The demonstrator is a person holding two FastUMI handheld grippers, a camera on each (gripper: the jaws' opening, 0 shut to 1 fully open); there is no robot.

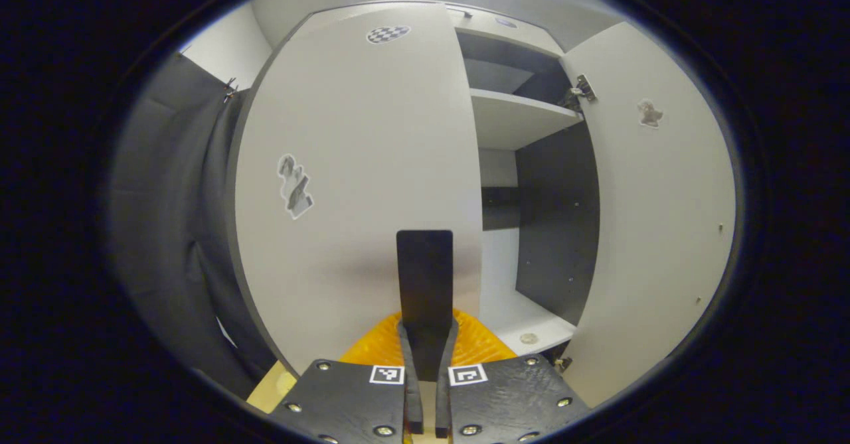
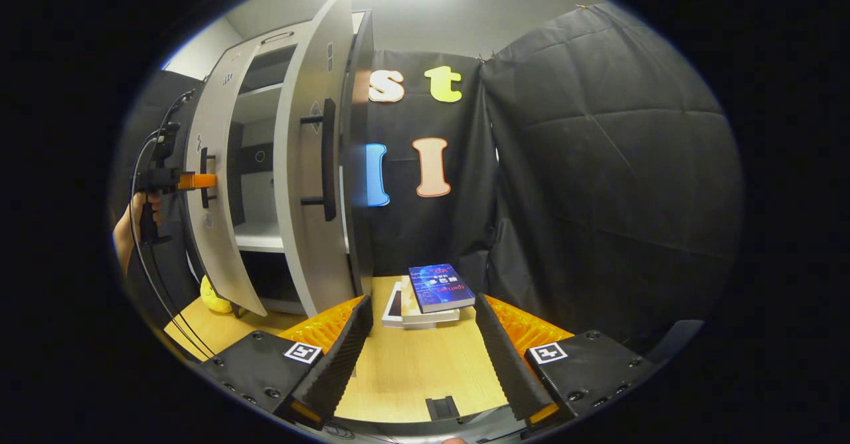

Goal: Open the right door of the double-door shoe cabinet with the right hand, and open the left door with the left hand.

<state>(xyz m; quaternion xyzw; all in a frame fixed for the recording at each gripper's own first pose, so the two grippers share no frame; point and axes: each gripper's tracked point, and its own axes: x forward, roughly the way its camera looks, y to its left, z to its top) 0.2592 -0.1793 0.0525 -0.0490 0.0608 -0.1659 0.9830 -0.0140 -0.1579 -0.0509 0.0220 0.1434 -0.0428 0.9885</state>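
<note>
In the left gripper view, the left gripper [image 1: 425, 338] has its jaws together on the black handle [image 1: 425, 278] of the left door [image 1: 358, 165], which rises straight up from between them. Both fingers press on the bar's lower end. The pale door panel fills the space ahead and to the left of the jaws, with a small sticker [image 1: 294, 185] on its face. To the right of the jaws the shoe cabinet [image 1: 518, 119] stands open, showing white shelves and a dark inner wall. Beyond that, the right door [image 1: 657, 218] is swung wide, its hinge [image 1: 582, 91] showing near the top.

In the right gripper view, the right gripper [image 2: 420, 344] holds nothing; its jaws are wide apart over the wooden desk [image 2: 412, 371]. Just ahead of the jaws, between their tips, lies a stack of books [image 2: 428, 295], the blue one on top. Ahead and to the left of the jaws the right door [image 2: 312, 165] stands open, edge-on, its black bar handle [image 2: 328, 165] well apart from the fingers. Farther left, the left door [image 2: 212, 192] is angled partway out from the cabinet, and the left gripper [image 2: 199, 180], held by a hand [image 2: 136, 222], is at that door's handle [image 2: 204, 177]. A yellow toy [image 2: 214, 296] rests on the desk under the left door.
</note>
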